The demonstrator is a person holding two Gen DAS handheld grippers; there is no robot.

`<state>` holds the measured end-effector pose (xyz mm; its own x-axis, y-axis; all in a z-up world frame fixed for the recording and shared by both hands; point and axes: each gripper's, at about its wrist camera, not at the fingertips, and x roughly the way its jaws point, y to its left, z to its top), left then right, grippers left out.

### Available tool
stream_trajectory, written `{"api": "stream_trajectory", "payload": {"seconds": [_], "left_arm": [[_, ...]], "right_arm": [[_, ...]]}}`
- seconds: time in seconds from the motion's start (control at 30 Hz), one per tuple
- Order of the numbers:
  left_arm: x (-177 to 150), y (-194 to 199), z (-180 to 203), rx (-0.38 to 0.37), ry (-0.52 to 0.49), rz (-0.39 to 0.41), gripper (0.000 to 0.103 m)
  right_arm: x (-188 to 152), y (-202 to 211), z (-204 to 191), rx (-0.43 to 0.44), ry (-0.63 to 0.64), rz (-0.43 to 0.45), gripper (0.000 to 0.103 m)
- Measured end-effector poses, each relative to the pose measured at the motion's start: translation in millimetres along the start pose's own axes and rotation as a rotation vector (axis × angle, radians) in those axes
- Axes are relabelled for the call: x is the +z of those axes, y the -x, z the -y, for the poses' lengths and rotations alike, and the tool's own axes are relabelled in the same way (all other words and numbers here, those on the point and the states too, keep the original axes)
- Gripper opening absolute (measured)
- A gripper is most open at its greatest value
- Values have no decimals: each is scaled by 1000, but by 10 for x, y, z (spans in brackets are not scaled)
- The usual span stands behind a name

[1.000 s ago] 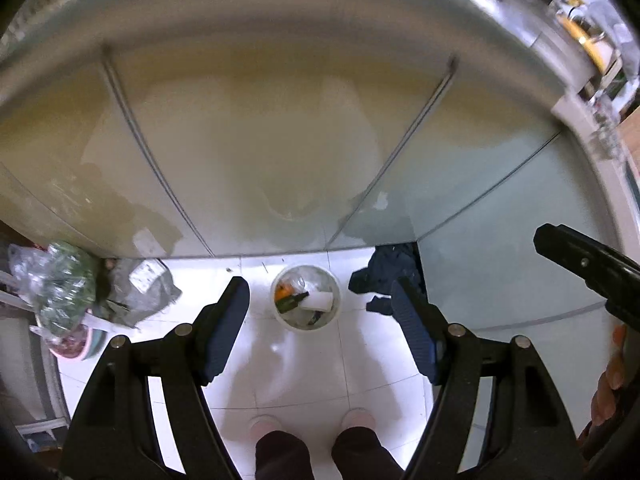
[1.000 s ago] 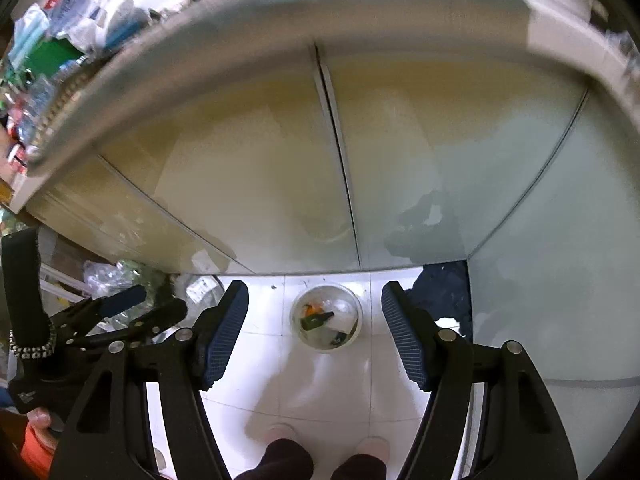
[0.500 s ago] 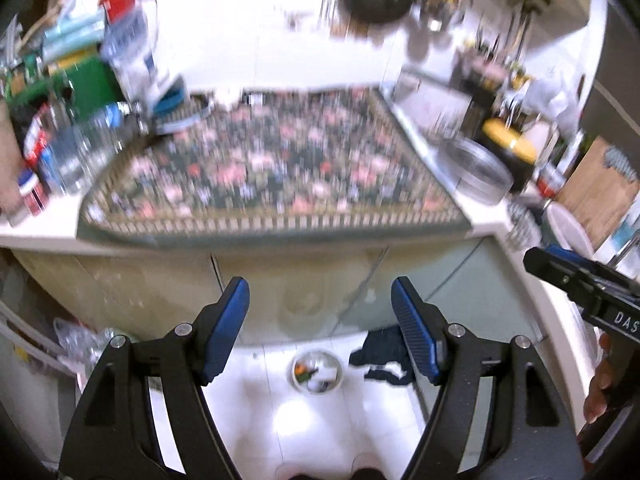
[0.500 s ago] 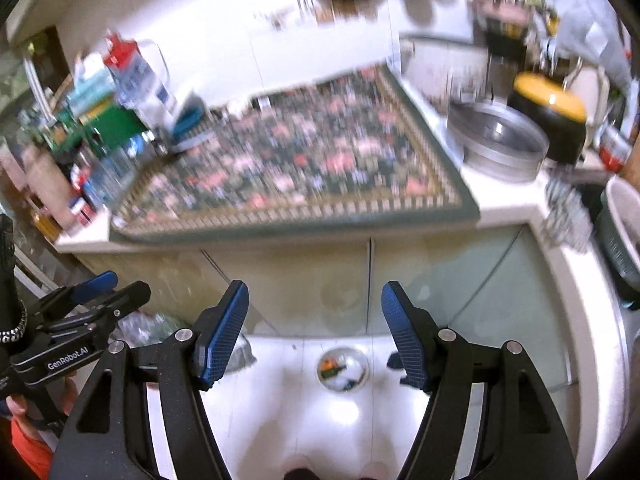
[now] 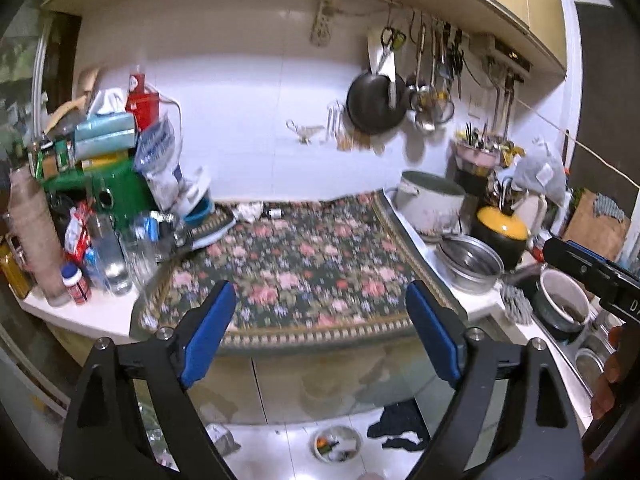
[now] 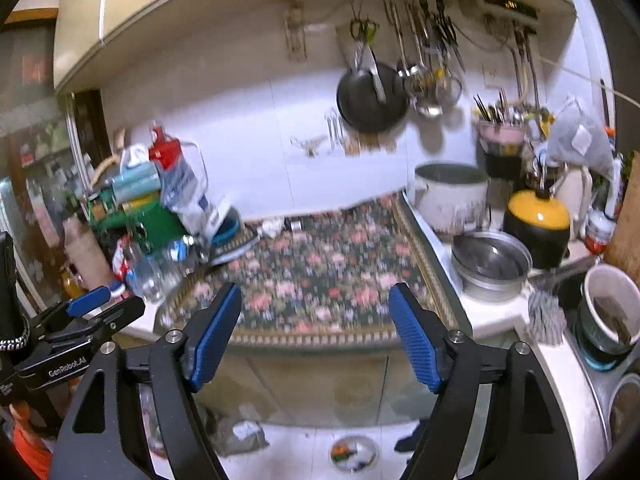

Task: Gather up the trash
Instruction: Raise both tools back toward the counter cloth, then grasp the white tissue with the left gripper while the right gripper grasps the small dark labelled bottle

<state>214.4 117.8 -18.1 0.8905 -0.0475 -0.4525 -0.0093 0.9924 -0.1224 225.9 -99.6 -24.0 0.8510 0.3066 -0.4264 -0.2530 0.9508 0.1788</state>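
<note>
A small round trash bin [image 5: 337, 443] with scraps in it stands on the white floor below the counter; it also shows in the right wrist view [image 6: 353, 453]. A crumpled white tissue [image 5: 248, 213] and a small dark item [image 5: 275, 213] lie at the back of the floral mat [image 5: 304, 272] on the counter; both views show them, the tissue at the mat's far edge [image 6: 271, 227]. My left gripper [image 5: 320, 332] is open and empty, held in front of the counter edge. My right gripper [image 6: 316, 332] is open and empty, beside it.
Bottles, jars and boxes [image 5: 92, 216] crowd the counter's left end. A white pot [image 5: 430, 204], a steel bowl [image 5: 470, 266] and a yellow-lidded pot [image 5: 502, 236] stand on the right, by a sink [image 6: 600, 320]. A pan and utensils [image 5: 376, 100] hang on the wall. A dark cloth [image 5: 400, 426] lies on the floor.
Both grippers have tilted up from the floor and bin to face the countertop and wall. Both stayed open and empty.
</note>
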Motion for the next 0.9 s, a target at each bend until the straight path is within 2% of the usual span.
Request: {"api": "stream_trajectory", "payload": {"seconds": [0.17,0.3,0.43,0.6,0.9], "left_arm": [[172,-262,-15,22,2,23,90],[377,-691,2,65,14,20,90],[632,-1136,28,80,53,4,90],[883,-1712,46,162,112,-20,90],[1050,-2558,-217,279,152,-93,90]], "right_arm": [[146,-186,31,23,22,33,74],[247,-491,133,45,43,29,74],[460,-875,273,87,58,7,74],[795,-1362,498,136,93,-20,74],[1049,-2268,682,168,171,-106,74]]}}
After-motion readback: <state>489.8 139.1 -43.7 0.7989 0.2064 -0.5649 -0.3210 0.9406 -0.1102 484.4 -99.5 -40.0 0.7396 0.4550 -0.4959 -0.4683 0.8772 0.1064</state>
